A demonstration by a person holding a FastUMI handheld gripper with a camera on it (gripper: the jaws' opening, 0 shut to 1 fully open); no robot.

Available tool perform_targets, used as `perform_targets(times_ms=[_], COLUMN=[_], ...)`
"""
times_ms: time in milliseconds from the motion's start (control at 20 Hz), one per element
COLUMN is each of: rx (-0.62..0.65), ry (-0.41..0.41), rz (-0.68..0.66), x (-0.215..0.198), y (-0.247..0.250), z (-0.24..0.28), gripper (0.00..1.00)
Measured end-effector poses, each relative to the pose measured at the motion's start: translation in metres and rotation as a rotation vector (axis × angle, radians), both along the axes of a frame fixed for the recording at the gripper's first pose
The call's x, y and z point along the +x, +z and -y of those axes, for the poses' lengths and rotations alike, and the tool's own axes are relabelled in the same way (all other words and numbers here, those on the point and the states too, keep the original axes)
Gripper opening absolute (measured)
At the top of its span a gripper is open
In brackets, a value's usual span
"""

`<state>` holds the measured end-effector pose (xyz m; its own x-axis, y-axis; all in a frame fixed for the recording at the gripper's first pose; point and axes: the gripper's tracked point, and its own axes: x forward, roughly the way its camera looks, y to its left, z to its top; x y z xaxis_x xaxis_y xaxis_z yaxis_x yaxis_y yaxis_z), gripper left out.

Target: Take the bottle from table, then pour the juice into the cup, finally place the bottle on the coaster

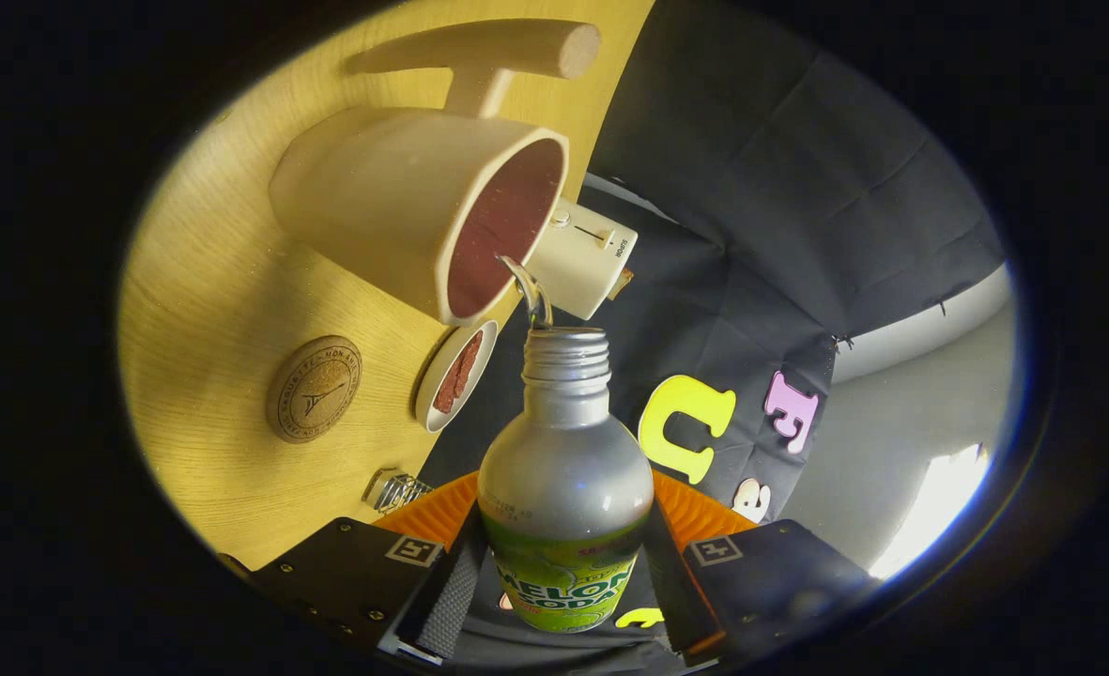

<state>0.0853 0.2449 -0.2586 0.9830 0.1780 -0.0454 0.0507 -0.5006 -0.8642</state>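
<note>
My gripper [562,573] is shut on a silver bottle [563,451] with a green label, held between both fingers and tipped over so its open threaded mouth points at the cup. A thin clear stream runs from the mouth into a cream wooden cup [404,207] with a long handle; the cup's inside looks dark red. The cup stands on the light wooden table [207,310] just beyond the bottle's mouth. A round cork coaster [315,388] lies on the table beside the cup, apart from it.
A small white dish [455,376] with reddish-brown pieces sits on the table beside the cup. Behind the cup stands a cream box-like device [582,258] with a slider. A small metal cap [394,489] lies near the table edge close to my fingers.
</note>
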Motion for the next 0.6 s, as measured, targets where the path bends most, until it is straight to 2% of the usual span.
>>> perform_targets(times_ms=[600], rx=[-0.109], ry=[0.007], rz=[0.018], x=[-0.0036], y=[-0.0004], z=[-0.0026], gripper=[0.8])
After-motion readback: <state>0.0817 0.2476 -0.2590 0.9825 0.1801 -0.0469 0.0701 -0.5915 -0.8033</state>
